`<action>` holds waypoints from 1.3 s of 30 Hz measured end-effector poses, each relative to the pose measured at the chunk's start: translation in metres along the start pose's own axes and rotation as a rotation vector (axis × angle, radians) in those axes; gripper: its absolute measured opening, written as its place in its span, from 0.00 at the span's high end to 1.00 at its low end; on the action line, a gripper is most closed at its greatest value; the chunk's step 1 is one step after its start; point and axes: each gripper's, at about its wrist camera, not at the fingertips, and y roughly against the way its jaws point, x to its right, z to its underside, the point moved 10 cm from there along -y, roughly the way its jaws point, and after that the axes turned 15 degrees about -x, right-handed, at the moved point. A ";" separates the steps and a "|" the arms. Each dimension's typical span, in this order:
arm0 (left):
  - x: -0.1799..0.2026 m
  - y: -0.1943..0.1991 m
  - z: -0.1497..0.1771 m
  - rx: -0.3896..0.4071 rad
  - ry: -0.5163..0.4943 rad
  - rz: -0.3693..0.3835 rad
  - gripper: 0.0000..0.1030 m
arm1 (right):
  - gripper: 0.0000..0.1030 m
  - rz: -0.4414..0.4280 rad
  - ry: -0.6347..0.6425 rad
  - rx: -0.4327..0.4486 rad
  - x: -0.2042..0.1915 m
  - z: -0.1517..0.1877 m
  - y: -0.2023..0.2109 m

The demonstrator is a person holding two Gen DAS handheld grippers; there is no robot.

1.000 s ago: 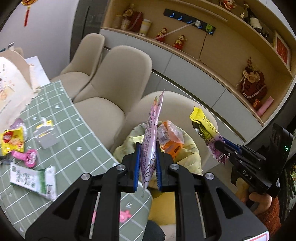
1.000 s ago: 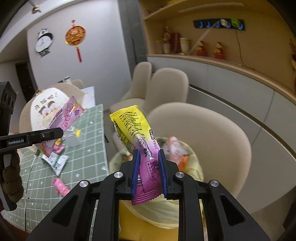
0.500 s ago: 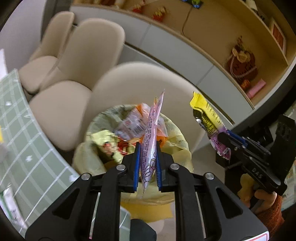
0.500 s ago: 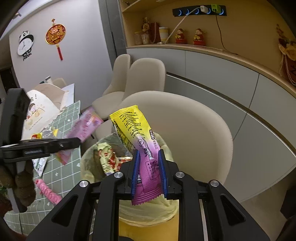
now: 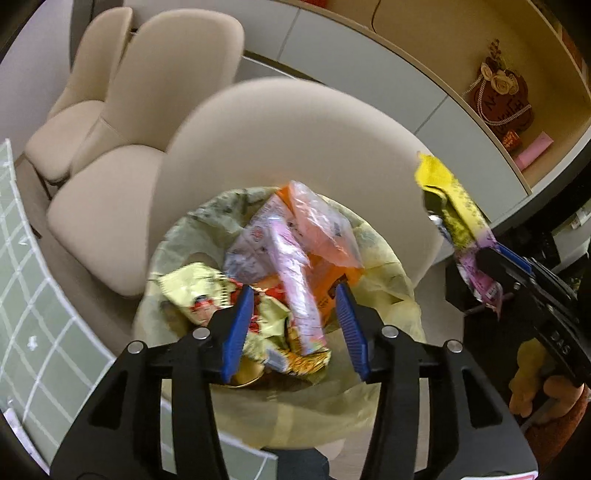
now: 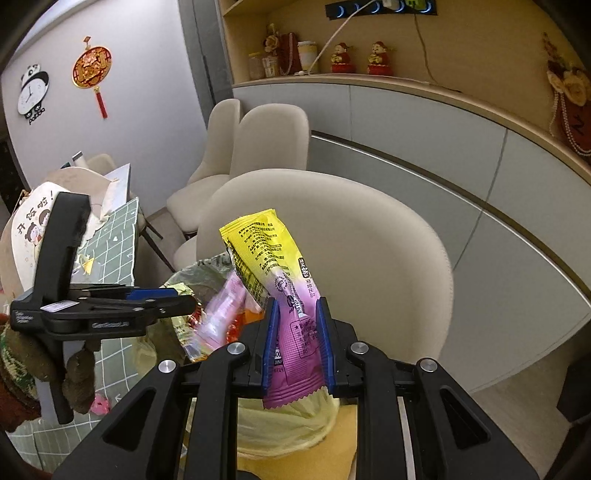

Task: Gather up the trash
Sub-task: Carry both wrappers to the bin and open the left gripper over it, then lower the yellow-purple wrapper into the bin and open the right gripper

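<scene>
Now left gripper [image 5: 293, 325] opening over bin [image 5: 384, 258], pink wrapper [image 5: 295, 291] dropping free between jaws onto heaped trash. Right gripper [image 6: 295, 345] pinching yellow-purple wrapper [image 6: 275, 280] beside rim. Risk: overfull pile shedding wrapper; early release missing bin.

Rounded beige upholstered chairs [image 6: 325, 236] stand before long pale grey cabinets [image 6: 424, 122] under what seems a wooden wall shelf [image 6: 369, 22].
</scene>
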 end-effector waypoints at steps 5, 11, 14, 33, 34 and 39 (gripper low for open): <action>-0.015 0.030 0.010 0.045 0.040 -0.044 0.55 | 0.80 -0.054 0.052 -0.013 -0.030 -0.012 -0.015; -0.051 0.066 0.039 0.097 0.127 -0.082 0.52 | 0.80 -0.173 0.123 -0.114 -0.076 -0.016 -0.054; -0.077 0.082 0.063 0.111 0.193 -0.096 0.52 | 0.80 -0.160 0.188 -0.253 -0.093 0.006 -0.092; -0.192 0.138 0.229 0.158 0.564 -0.200 0.51 | 0.57 -0.035 0.147 -0.172 -0.096 0.036 -0.067; -0.197 0.143 0.237 0.173 0.586 -0.212 0.50 | 0.57 -0.040 0.144 -0.152 -0.099 0.036 -0.060; -0.222 0.163 0.273 0.232 0.680 -0.256 0.50 | 0.56 -0.084 0.157 -0.033 -0.130 0.035 -0.021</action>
